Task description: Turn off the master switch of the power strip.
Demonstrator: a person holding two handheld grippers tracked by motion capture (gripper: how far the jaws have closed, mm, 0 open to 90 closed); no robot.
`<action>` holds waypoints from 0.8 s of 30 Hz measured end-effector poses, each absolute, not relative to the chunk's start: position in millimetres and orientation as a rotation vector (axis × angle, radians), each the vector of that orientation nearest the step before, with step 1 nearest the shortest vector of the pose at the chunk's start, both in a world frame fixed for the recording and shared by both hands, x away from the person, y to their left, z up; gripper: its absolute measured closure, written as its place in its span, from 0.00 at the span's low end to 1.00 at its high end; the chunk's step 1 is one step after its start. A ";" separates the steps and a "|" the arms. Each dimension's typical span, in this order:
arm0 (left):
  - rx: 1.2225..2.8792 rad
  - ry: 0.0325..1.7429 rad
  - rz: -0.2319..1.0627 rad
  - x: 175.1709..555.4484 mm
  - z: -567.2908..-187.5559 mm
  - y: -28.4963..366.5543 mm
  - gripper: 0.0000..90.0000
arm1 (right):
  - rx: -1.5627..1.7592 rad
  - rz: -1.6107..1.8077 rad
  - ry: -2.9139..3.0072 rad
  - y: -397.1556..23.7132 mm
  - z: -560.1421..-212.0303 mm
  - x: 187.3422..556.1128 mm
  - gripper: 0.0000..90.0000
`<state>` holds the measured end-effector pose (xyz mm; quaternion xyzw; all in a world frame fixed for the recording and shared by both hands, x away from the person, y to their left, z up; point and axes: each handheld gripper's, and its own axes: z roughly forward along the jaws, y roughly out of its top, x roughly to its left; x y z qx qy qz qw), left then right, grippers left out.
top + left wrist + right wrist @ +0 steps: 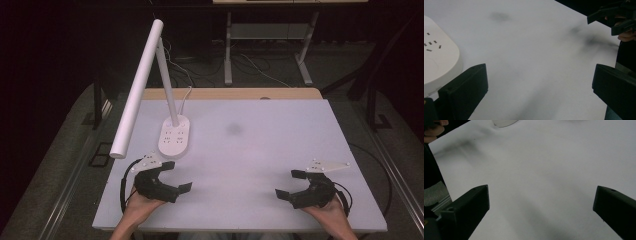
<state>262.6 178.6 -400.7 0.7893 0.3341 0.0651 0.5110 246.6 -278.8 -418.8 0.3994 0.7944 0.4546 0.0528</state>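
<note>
A white desk lamp stands at the back left of the white table (pixel 260 145); its oval base (pixel 174 136) carries socket slots and its long tube head (pixel 137 87) slants out over the table's left edge. My left gripper (pixel 176 176) rests near the front left, just in front of the lamp base (pixel 436 65), open with nothing between its jaws. My right gripper (pixel 290 184) rests near the front right, also open and empty. The two grippers point toward each other. In the left gripper view the right gripper (pixel 615 18) appears far off at the top right.
A wooden strip (pixel 230 93) borders the table's far edge. The lamp's cord (pixel 186 97) runs off the back. Behind the table, a desk frame's metal legs (pixel 228 50) and cables lie on the dark floor. A faint grey smudge (pixel 234 129) marks the table's middle.
</note>
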 end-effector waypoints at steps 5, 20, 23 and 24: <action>1.925 0.789 0.158 265.3 -395.6 179.0 0.00 | 1.206 1.380 2.412 -278.9 -419.2 246.4 0.00; 1.940 0.813 0.149 282.2 -385.0 193.0 0.00 | 1.215 1.371 2.411 -280.5 -419.9 246.8 0.00; 1.936 0.832 0.152 285.4 -381.8 196.0 0.00 | 1.214 1.372 2.409 -280.9 -420.0 246.9 0.00; 1.940 0.824 0.158 287.1 -381.0 197.2 0.00 | 1.215 1.372 2.408 -281.0 -420.0 246.9 0.00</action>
